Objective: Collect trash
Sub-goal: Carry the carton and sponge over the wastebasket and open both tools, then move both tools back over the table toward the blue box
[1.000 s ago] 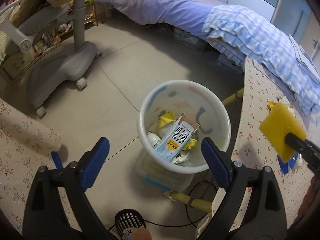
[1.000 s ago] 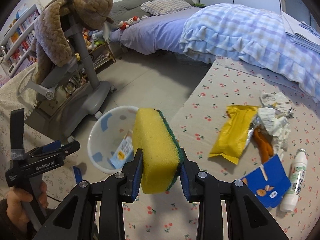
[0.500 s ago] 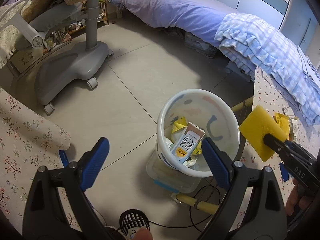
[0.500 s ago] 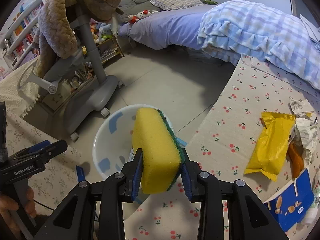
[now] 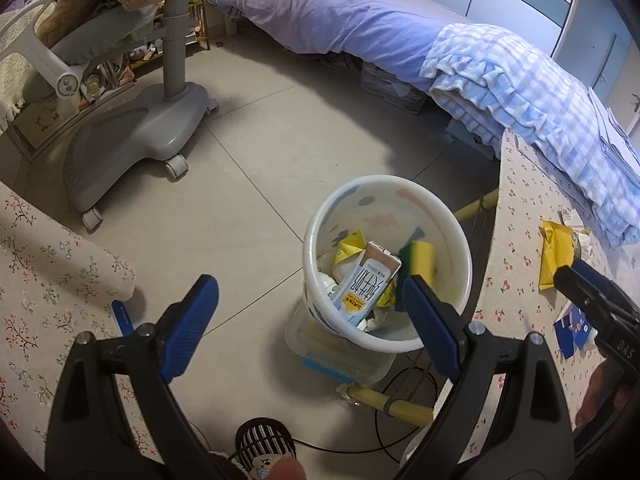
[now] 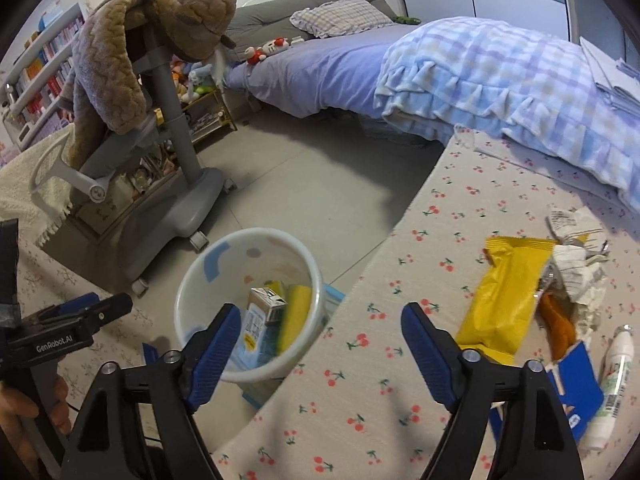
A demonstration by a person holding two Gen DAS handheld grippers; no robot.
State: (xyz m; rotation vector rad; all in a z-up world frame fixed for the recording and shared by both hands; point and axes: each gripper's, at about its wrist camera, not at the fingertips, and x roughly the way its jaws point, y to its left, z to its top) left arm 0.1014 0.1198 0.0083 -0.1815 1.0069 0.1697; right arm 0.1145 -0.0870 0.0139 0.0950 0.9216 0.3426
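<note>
Left wrist view: the left gripper (image 5: 310, 312) hangs released at lower centre, holding nothing. Behind it the white plastic trash bin (image 5: 460, 248) stands on bare grey floor tile (image 5: 248, 184), holding a yellow-and-green sponge (image 5: 420, 260) and a milk carton (image 5: 366, 286) whose print is unreadable.

Right wrist view: the right gripper (image 6: 318, 344) is spread and empty over the cherry-print table's (image 6: 432, 216) edge; "GenRobot.AI" reads lower left. A yellow wrapper (image 6: 506, 292) lies right.

Black claw (image 6: 314, 340), blue pads (image 6: 214, 350), silver screws
</note>
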